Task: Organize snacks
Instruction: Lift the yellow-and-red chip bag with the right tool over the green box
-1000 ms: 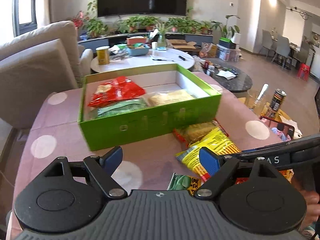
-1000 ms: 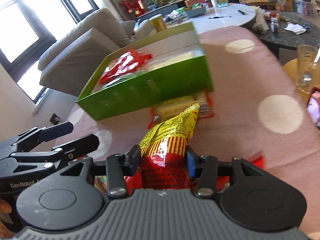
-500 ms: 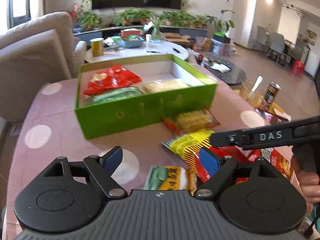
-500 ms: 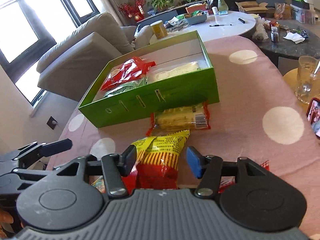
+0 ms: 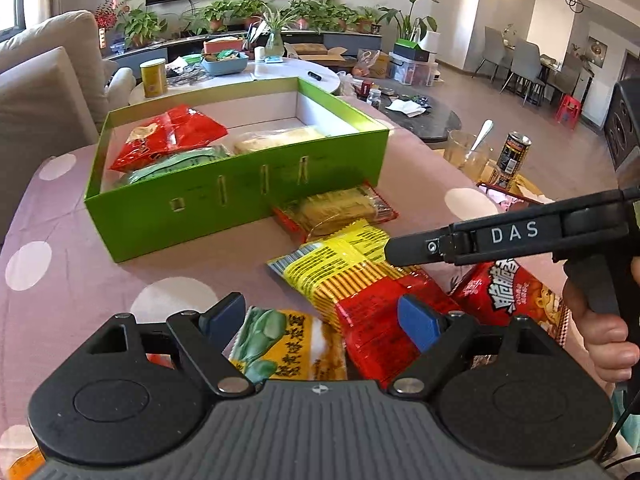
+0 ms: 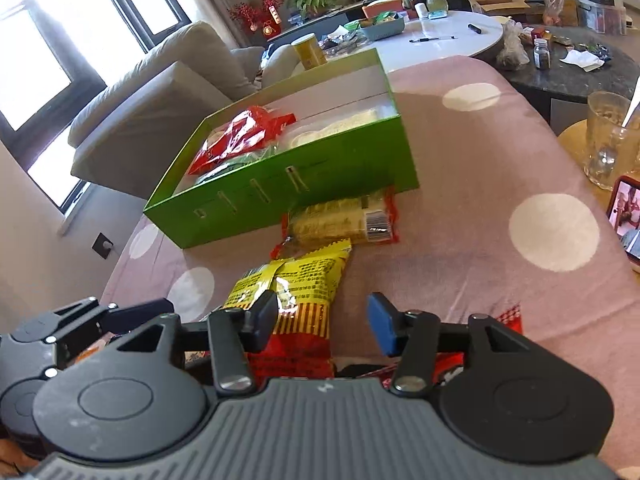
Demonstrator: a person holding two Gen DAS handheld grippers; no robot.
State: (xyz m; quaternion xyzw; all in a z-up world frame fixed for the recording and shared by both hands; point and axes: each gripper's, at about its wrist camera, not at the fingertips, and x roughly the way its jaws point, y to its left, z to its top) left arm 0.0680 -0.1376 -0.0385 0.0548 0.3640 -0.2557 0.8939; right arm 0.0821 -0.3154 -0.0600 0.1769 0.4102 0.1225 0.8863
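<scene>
Snacks are partly sorted: a red packet, a green one and a pale one already lie in the green box at twelve o'clock on the table. Four remain outside, among them the yellow-and-red packet and a noodle pack against the box. The left gripper hovers with jaws wide and empty; the right gripper has jaws closing astride the yellow-and-red packet, not yet pressing it.

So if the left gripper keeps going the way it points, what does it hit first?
Probably the green-and-yellow packet lying on the table right under the left gripper, between its open fingers. The yellow-red bag lies just to the right; depth is hard to judge here.
</scene>
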